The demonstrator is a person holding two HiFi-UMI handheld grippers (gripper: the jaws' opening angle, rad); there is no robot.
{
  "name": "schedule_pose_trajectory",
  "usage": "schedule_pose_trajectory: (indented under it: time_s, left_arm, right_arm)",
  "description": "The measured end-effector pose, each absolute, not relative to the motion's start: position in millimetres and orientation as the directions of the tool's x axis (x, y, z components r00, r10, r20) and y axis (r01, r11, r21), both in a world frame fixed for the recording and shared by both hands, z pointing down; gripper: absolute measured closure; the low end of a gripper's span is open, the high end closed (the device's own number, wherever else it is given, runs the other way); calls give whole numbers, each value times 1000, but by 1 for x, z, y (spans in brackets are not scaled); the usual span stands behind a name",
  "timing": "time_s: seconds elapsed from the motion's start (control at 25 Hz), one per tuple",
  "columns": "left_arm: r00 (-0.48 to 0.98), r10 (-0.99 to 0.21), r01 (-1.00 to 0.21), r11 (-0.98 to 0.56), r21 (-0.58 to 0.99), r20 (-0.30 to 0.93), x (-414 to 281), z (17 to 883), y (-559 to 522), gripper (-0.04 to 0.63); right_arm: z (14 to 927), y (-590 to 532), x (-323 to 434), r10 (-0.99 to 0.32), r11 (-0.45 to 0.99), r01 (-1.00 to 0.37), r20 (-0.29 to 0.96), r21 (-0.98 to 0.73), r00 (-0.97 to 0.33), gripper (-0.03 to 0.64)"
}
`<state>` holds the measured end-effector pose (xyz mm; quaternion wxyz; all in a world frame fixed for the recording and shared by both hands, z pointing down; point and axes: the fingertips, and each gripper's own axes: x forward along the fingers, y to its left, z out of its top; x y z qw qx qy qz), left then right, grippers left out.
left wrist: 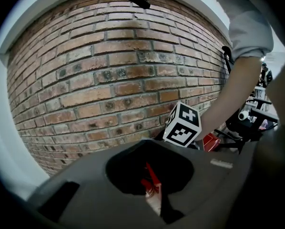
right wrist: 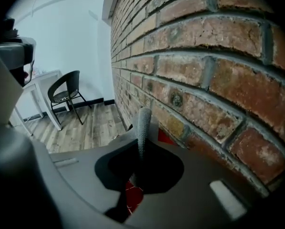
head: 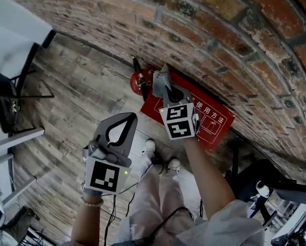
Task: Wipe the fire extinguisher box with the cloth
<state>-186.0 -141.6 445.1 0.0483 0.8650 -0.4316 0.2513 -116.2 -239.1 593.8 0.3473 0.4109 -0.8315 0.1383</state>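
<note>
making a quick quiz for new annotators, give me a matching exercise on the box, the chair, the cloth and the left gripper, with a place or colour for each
Things:
1. fire extinguisher box
2. chair
3. grey cloth
4. left gripper

Places and colours:
a. black, standing on the wooden floor
b. pinched in the right gripper
c. red, against the brick wall
d. held over the wooden floor, away from the box

Pairs: 1-c, 2-a, 3-b, 4-d
</note>
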Motion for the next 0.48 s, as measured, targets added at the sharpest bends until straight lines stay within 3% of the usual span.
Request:
schedule_pose_trajectory:
  time_s: [0.48]
  left_arm:
    - [502,-715,-768,-628,-129,487,-187,452,-141,598]
  right_arm:
    - [610,-242,-116,-575,599,-800,713,34,-401,598]
